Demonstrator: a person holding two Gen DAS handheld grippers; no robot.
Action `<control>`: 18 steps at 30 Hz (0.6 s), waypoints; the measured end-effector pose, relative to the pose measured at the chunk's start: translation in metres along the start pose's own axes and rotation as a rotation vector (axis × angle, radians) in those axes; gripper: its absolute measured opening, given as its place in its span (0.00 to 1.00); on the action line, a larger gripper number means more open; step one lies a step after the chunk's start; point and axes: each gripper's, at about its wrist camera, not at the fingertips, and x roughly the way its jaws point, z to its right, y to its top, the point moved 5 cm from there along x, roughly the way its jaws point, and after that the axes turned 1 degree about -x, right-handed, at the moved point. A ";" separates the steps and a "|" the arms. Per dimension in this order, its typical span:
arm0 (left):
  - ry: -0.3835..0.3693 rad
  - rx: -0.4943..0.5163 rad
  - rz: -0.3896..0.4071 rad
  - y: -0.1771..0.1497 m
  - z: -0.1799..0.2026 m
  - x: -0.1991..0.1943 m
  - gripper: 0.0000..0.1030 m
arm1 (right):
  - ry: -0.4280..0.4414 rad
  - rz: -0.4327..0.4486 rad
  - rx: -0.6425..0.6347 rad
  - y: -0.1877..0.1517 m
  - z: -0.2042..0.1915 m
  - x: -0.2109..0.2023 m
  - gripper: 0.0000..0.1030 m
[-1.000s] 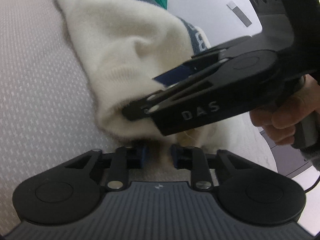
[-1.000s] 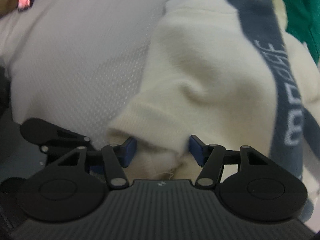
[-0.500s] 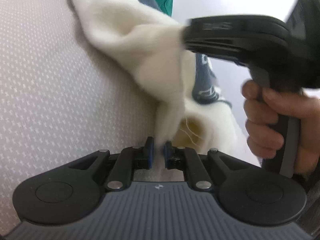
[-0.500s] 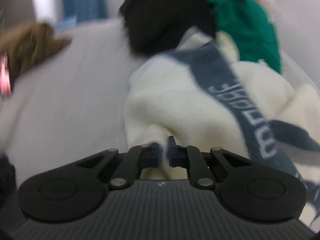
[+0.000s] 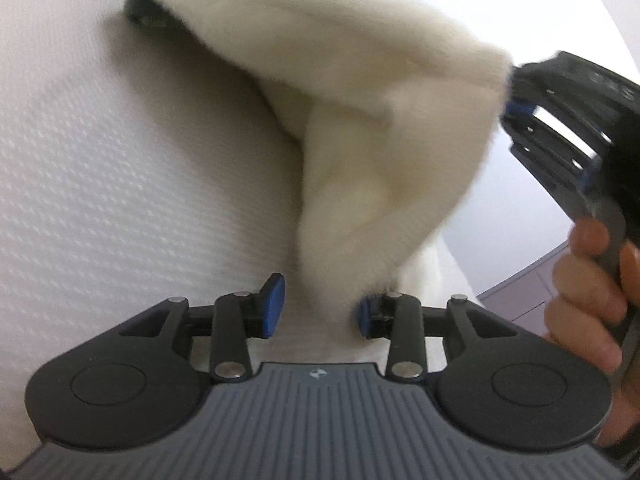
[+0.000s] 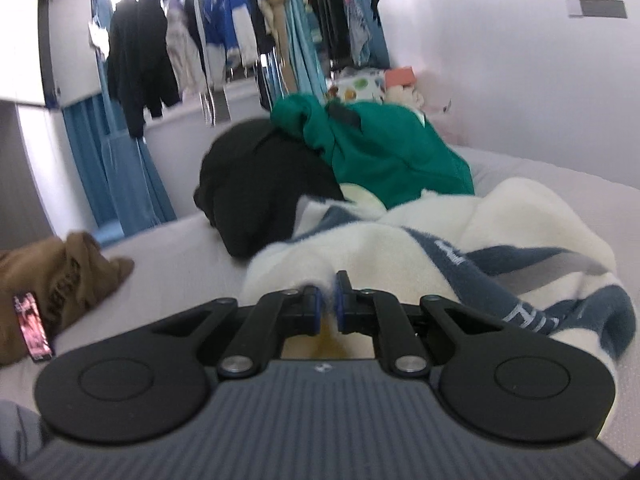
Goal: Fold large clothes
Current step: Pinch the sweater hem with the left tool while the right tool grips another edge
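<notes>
Bedroom w/ white wall; clothes rack [image 6: 224,32] at far end, hung w/ dark, blue and white garments. White textured mattress [image 5: 120,184] as work surface.

Cream sweater [image 6: 500,232], fleecy, navy bands w/ lettering, bunched near mattress right edge. Behind it, toward far edge: black garment [image 6: 264,184] and green garment [image 6: 380,152], touching each other. Brown garment [image 6: 60,272] at left edge, well apart from sweater.

Right gripper [image 6: 327,300]: jaws together, clamped on cream sweater edge; cloth pinched between blue pads. In left wrist view, same unit at right w/ cloth corner lifted off mattress, handle held by a hand [image 5: 592,280].

Left gripper [image 5: 318,308]: jaws apart, just been opening. Sweater fold [image 5: 360,208] hanging between pads, brushing right pad [image 5: 362,312]; left pad [image 5: 272,304] clear of cloth. Not clamped.

Frames blurred; finer cloth detail not readable.
</notes>
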 end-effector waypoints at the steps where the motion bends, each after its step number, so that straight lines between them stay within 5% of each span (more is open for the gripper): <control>1: 0.006 -0.003 -0.005 -0.004 0.003 0.006 0.40 | 0.003 0.014 -0.001 -0.003 0.001 0.001 0.10; 8: 0.013 -0.044 -0.010 -0.030 0.026 0.029 0.39 | 0.055 0.155 0.018 -0.002 0.004 -0.027 0.09; 13: 0.059 -0.059 -0.009 -0.042 0.021 0.038 0.12 | 0.001 0.011 -0.045 -0.014 0.005 -0.009 0.09; 18: 0.046 -0.131 0.002 -0.054 0.020 0.029 0.08 | 0.019 -0.157 -0.112 -0.039 -0.002 0.007 0.11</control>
